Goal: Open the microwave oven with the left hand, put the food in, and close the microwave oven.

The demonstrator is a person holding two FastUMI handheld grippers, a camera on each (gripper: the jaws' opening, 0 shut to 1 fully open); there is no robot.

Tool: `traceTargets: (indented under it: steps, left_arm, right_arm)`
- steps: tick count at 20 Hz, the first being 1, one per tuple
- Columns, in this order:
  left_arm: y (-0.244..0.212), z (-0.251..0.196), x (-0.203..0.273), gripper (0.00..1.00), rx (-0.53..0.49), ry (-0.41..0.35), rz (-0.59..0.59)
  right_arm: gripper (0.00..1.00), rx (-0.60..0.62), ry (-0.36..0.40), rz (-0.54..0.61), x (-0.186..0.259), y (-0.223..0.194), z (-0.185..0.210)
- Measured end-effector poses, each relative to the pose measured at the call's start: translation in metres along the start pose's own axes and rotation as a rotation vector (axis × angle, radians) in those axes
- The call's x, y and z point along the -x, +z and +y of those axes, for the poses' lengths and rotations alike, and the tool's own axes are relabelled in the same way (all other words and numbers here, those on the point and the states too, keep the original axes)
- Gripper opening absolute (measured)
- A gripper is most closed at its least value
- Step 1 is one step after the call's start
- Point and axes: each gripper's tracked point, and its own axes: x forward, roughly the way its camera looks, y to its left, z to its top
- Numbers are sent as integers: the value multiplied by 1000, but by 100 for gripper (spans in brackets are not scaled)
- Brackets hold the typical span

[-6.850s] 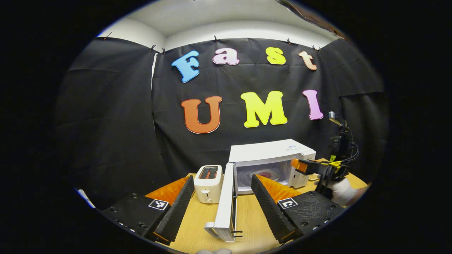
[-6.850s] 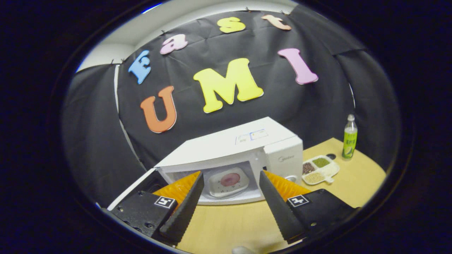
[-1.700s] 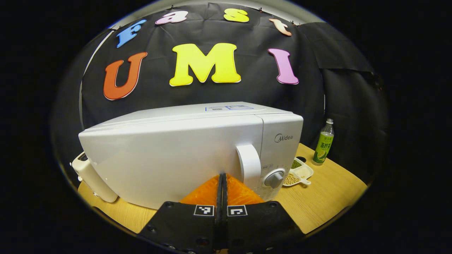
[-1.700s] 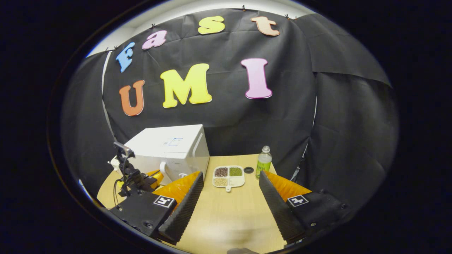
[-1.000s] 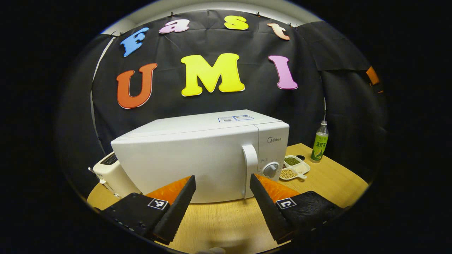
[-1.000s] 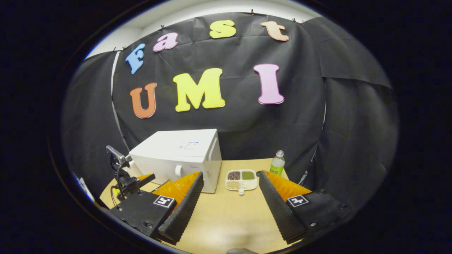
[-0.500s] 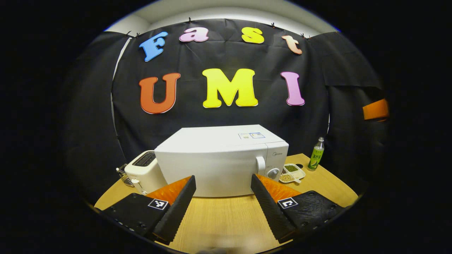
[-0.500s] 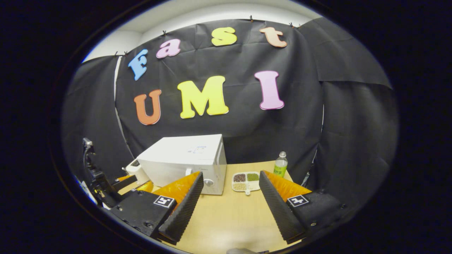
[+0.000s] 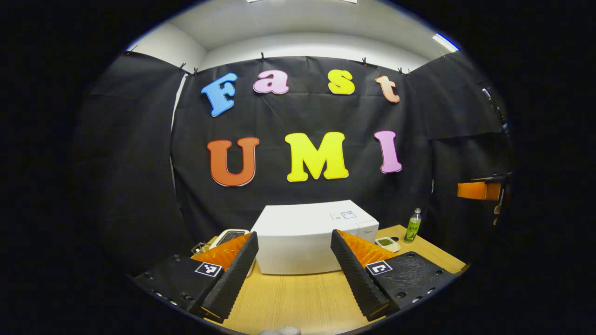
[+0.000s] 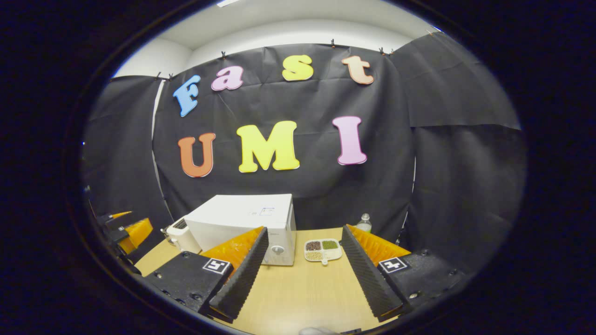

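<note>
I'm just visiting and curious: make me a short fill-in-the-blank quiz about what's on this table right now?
The microwave oven door is ____.
The left gripper has its fingers ____, holding nothing.
The bottle stands on the wooden ____.
The divided dish of beans lies between the microwave oven and the ____.

Missing words: closed; open; table; bottle

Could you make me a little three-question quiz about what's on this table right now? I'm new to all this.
1. True or false: the microwave door is shut.
2. What stands just right of the microwave in the right gripper view: A) a divided snack tray, B) a kettle, C) a bowl of soup?
3. Is the left gripper open or shut, and is it holding anything?

Key
1. True.
2. A, the divided snack tray, with a green bottle behind it.
3. Open, holding nothing; the right gripper is open too.
</note>
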Motion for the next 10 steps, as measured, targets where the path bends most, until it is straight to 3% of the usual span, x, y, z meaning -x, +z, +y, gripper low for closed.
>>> traceTargets:
  steps: [3,4,5,6,7,10]
  left_arm:
    - [21,4,17,96,-14,-9,-30]
    - [26,7,20,96,-20,-7,-40]
    - [31,9,23,96,-23,-7,-48]
    - [35,13,24,96,-23,0,-57]
    - [39,15,25,96,-19,6,-63]
    - [46,17,29,96,-11,10,-82]
  right_arm:
    - [92,28,5,-32,12,6,14]
    - [100,39,5,-41,15,9,17]
    - [92,50,3,-58,18,12,20]
    - [100,55,3,-71,22,16,23]
    - [92,48,8,-75,24,17,27]
    - [92,30,15,-77,26,18,33]
